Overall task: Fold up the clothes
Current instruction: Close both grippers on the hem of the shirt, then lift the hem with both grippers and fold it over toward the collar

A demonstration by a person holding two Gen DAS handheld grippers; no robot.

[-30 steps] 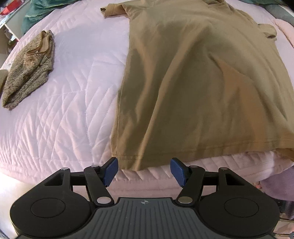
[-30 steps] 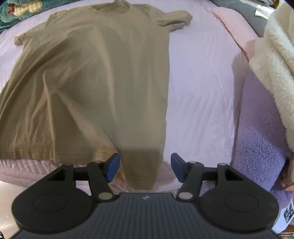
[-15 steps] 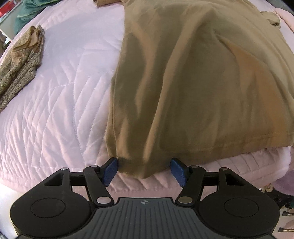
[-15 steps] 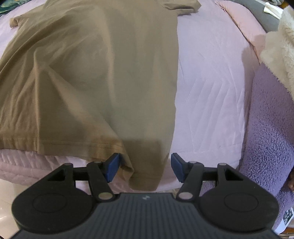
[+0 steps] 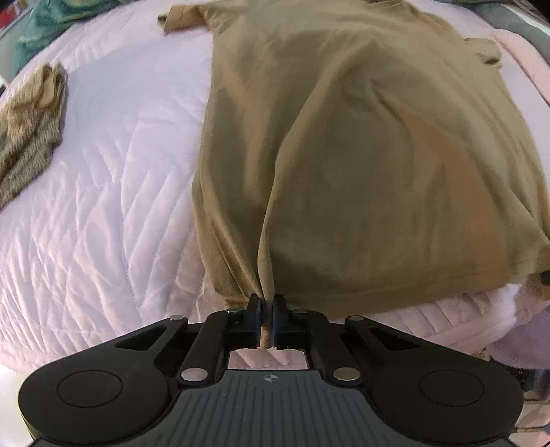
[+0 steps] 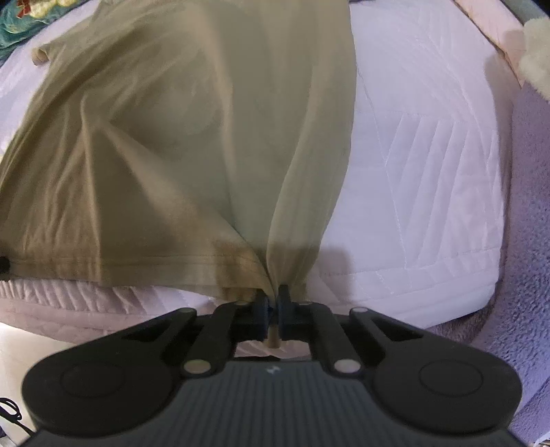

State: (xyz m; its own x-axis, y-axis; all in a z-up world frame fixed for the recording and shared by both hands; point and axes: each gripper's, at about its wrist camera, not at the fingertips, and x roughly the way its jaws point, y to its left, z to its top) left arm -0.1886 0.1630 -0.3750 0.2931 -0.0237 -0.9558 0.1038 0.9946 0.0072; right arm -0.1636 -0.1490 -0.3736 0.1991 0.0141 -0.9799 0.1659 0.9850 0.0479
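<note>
A tan t-shirt [image 5: 361, 154] lies spread on a pale pink quilted bed [image 5: 103, 206], collar away from me, hem at the near edge. My left gripper [image 5: 267, 302] is shut on the hem's left corner, and the cloth bunches into a ridge running up from the pads. In the right wrist view the same t-shirt [image 6: 178, 137] fills the left and middle. There my right gripper [image 6: 273, 298] is shut on the hem's right corner, with folds fanning out from the pinch.
A folded brown knit garment [image 5: 31, 130] lies at the bed's left side. Teal cloth [image 5: 44, 20] sits at the far left corner. A purple fleece blanket [image 6: 522, 240] and a cream fluffy item [image 6: 536, 51] border the bed on the right.
Both grippers went from open, with the hem corners between their blue pads, to shut on the cloth. The shirt now puckers toward each pinch.
</note>
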